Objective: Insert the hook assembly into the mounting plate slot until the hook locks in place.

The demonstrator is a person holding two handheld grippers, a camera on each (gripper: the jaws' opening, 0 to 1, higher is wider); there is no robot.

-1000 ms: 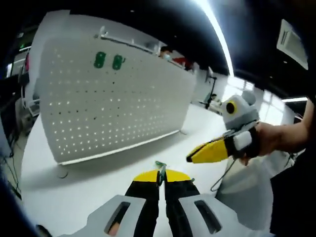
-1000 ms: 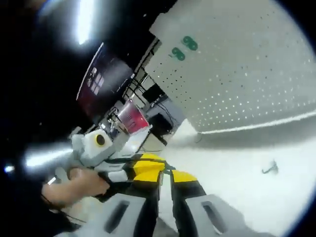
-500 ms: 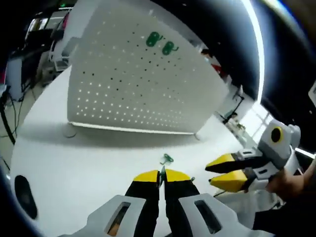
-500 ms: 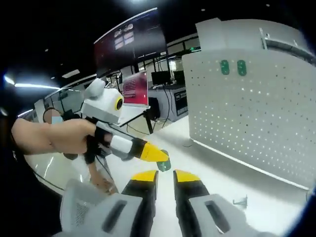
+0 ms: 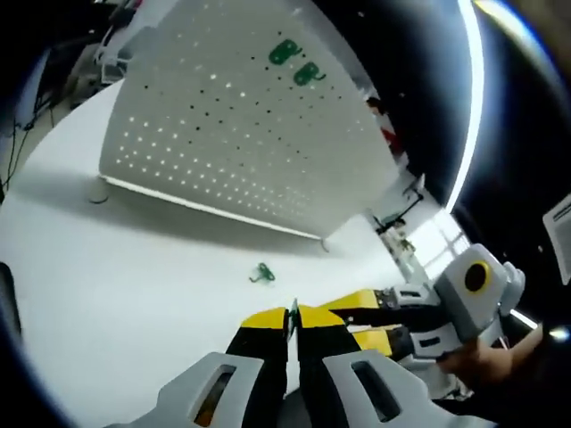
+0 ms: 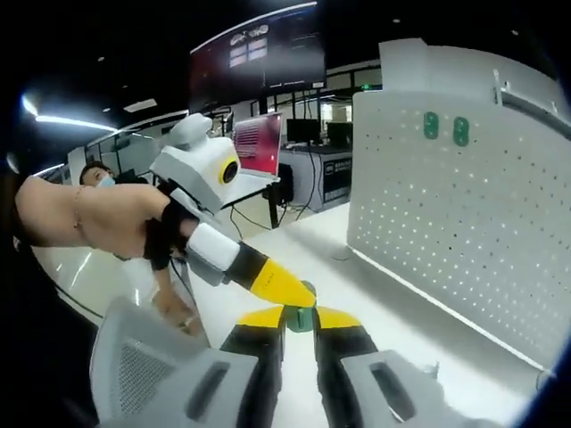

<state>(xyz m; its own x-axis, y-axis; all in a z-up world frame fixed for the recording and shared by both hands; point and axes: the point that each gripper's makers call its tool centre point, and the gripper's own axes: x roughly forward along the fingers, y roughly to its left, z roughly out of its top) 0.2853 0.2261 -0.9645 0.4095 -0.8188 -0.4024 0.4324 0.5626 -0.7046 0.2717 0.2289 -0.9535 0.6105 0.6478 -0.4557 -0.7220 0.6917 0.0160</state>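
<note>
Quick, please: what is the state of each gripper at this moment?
Left gripper: closed on a small green hook piece.
Right gripper: jaws slightly apart around that green piece; grip cannot be told.

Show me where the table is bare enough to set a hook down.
The white table is bare between the pegboard foot and the left gripper, apart from one loose green hook. It is crowded to the right, where the right gripper sits alongside.

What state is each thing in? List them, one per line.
left tool: shut on the held hook
right tool: open, jaws either side of the held hook
pegboard: upright on the table
mounted hooks: two, hung on the pegboard
loose hook: lying on the table, ungripped
</note>
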